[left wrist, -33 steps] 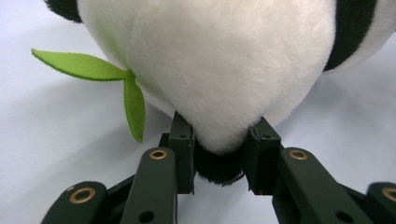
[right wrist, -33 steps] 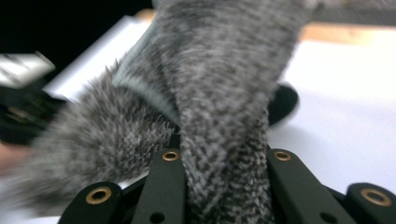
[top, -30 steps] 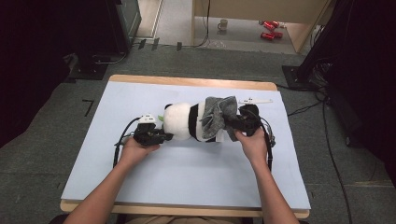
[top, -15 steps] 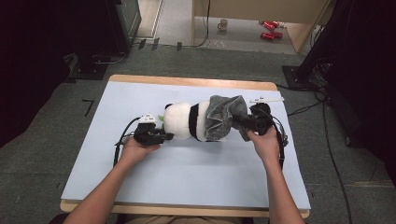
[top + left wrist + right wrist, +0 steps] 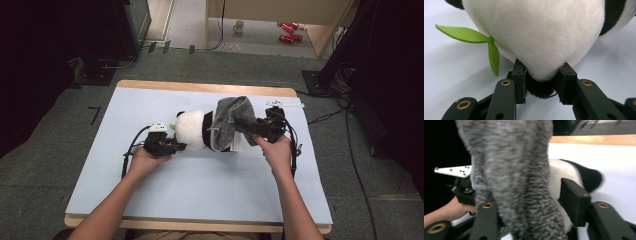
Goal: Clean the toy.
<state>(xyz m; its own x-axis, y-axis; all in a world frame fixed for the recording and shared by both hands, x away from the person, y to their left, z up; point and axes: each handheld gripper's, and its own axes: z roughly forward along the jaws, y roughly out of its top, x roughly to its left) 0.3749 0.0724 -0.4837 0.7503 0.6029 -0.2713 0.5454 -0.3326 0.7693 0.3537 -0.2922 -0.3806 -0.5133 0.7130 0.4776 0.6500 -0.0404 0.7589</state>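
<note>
A black and white panda plush [image 5: 192,131] lies on its side mid-table on the pale blue table top [image 5: 200,195]. My left gripper [image 5: 175,146] is at its head end. In the left gripper view the jaws [image 5: 540,83] are shut on a black tuft below the white fur [image 5: 536,32], beside a green felt leaf [image 5: 474,37]. My right gripper [image 5: 247,127] holds a grey fuzzy cloth [image 5: 230,117] raised over the panda's rear half. In the right gripper view the cloth [image 5: 511,170] hangs between the jaws [image 5: 531,202], hiding the left one; the panda [image 5: 574,172] lies behind.
A thin white strip [image 5: 285,104] lies near the table's far right corner. On the floor beyond are a mug [image 5: 239,25], red items [image 5: 287,32] and cables [image 5: 350,150]. Dark cabinets stand left and right of the table.
My right gripper has drawn the grey cloth to the right and lifted it higher off the panda's body. The left gripper and the panda's head have stayed put.
</note>
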